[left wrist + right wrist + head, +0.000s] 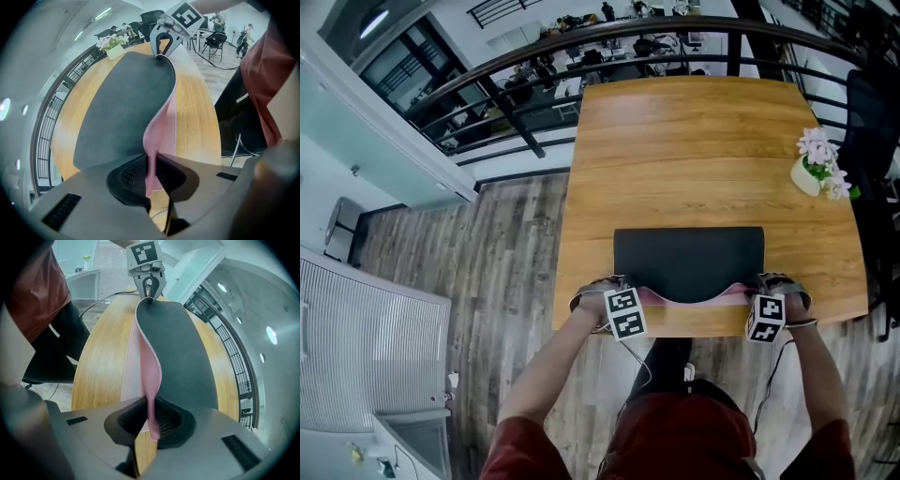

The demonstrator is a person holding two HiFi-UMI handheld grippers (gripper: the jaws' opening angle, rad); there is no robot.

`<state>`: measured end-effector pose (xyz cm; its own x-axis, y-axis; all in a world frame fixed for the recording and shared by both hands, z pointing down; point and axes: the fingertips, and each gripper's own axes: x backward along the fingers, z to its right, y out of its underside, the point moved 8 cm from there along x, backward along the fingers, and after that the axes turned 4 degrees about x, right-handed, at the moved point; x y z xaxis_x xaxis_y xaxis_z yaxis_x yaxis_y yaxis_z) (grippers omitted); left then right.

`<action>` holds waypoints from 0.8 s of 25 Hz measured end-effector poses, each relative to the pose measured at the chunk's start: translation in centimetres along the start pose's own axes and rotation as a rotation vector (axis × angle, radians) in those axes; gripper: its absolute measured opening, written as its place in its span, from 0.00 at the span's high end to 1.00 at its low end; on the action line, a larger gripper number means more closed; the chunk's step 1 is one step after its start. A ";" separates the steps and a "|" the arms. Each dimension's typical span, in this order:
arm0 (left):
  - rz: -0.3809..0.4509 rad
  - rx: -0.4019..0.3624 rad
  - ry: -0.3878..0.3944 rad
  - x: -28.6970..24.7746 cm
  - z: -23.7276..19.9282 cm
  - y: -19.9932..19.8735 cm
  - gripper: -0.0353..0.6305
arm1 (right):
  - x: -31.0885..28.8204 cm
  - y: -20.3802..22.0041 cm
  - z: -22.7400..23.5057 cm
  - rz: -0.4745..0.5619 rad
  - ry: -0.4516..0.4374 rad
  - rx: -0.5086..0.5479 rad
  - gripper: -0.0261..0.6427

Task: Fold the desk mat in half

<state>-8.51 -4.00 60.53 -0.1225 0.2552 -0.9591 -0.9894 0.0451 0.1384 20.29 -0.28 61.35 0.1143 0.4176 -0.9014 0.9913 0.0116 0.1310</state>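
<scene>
Two near corners of the desk mat [688, 258], laid by the table's [675, 141] near edge, were pinched tight by the left gripper [150, 176] and right gripper [151, 418], and were best carried evenly to the mat's far side.

A white pot of pale pink flowers [816, 169] sits at two o'clock on the wooden tabletop [675, 141]; a black railing [517, 122] curves past at twelve.

No readable words or numbers, seemingly; only square marker patterns on left cube [624, 313] and right cube [766, 319]
</scene>
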 end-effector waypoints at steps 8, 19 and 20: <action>0.006 -0.051 -0.075 0.1 0.2 0.0 0.79 | 0.2 0.1 0.0 -0.008 0.049 -0.015 0.81; 0.003 -0.046 -0.065 0.6 1.7 0.1 0.73 | 0.9 0.3 -1.2 -0.002 0.034 -0.043 0.74; 0.003 -0.042 -0.065 0.6 1.9 0.2 0.72 | 1.0 0.3 -1.3 -0.001 0.035 -0.049 0.74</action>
<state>-8.60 -2.02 60.44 -0.1217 0.3172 -0.9405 -0.9916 0.0036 0.1296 20.64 1.31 61.08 0.1096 0.4489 -0.8868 0.9870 0.0565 0.1506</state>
